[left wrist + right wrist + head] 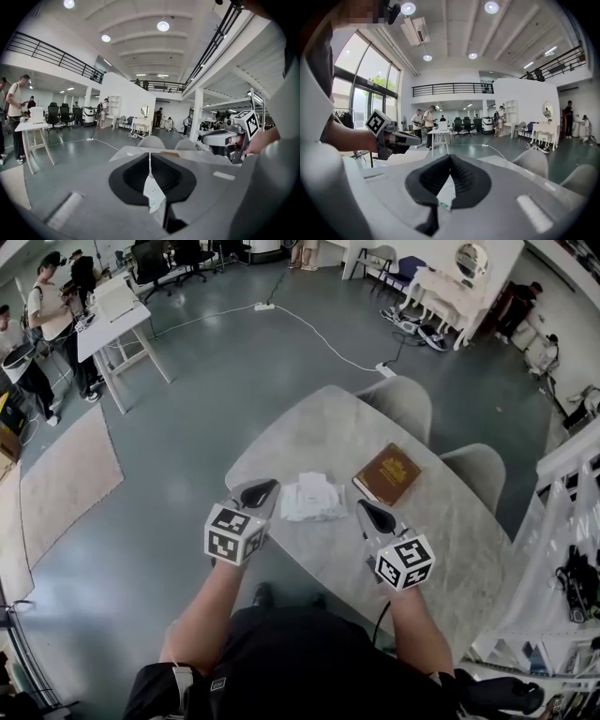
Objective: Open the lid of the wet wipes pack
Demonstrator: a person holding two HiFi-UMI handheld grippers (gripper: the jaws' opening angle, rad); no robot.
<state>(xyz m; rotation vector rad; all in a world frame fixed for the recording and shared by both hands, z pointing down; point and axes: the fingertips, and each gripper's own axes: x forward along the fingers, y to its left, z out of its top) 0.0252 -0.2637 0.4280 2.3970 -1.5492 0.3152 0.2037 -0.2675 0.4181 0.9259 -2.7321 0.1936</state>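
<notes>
Pale stone with grey veins makes the top of the table [309, 427] in front of me; its shape is a long oval. Nearest to me, my left gripper [266, 487] is at 11 o'clock and my right gripper [364, 508] at 1 o'clock, and both point inward over the table. A brown book [387, 474] with gold print lies a little farther, at 1 o'clock. Behind the table, two light grey chairs [403, 404] stand against its far side. The floor [234, 362] is smooth grey-green, with a beige rug [66, 474] at 9 o'clock and a white cable [309, 334] running across it at 12 o'clock. Far away, at 10 o'clock, some people stand at a white desk [112, 310], and at 1 o'clock there is a white dressing table [450, 287] with a round mirror.

The wet wipes pack [312, 498] is at 12 o'clock, just between the two gripper tips. It looks white, soft and wrinkled, with a little green print. Each gripper has its jaws pressed together on a thin white edge of the pack, one at each end. I cannot tell whether the lid is lifted.
</notes>
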